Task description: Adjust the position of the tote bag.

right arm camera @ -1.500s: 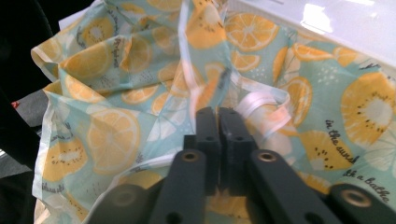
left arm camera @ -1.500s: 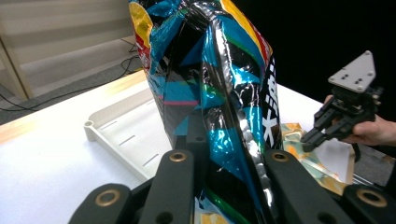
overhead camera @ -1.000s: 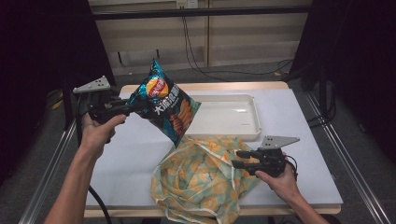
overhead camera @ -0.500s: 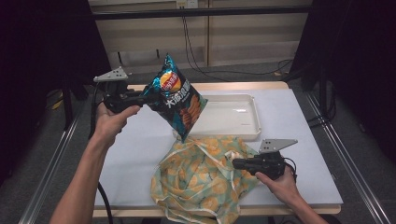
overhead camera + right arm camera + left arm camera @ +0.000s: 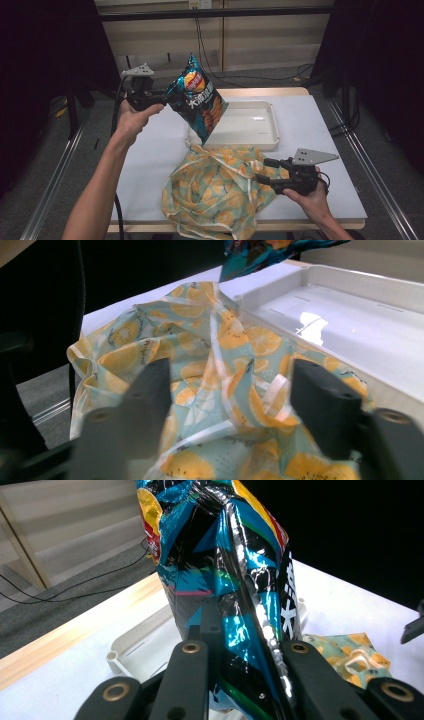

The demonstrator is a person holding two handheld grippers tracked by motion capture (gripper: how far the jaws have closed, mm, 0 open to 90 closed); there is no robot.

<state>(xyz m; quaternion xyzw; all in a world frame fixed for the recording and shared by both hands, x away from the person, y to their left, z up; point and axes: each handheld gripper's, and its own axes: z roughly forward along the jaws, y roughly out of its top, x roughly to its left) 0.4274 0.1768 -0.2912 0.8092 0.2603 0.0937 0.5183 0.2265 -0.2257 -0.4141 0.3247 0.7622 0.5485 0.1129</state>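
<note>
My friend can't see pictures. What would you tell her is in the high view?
The left gripper holds a shiny blue chip bag up over a white tray. On the white table, the right gripper, fingers open, sits beside a crumpled lemon-print cloth bag.

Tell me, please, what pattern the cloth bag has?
Orange slices on pale green cloth bag; right gripper view.

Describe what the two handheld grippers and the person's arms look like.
Both the left gripper and the right gripper are black pistol-style tools, each topped by a grey three-cornered plate. The fingers are long matte black bars with brass-coloured ringed holes near their base. A black cable hangs from the left one beside the table edge. The forearms are bare, with no sleeves or gloves showing.
</note>
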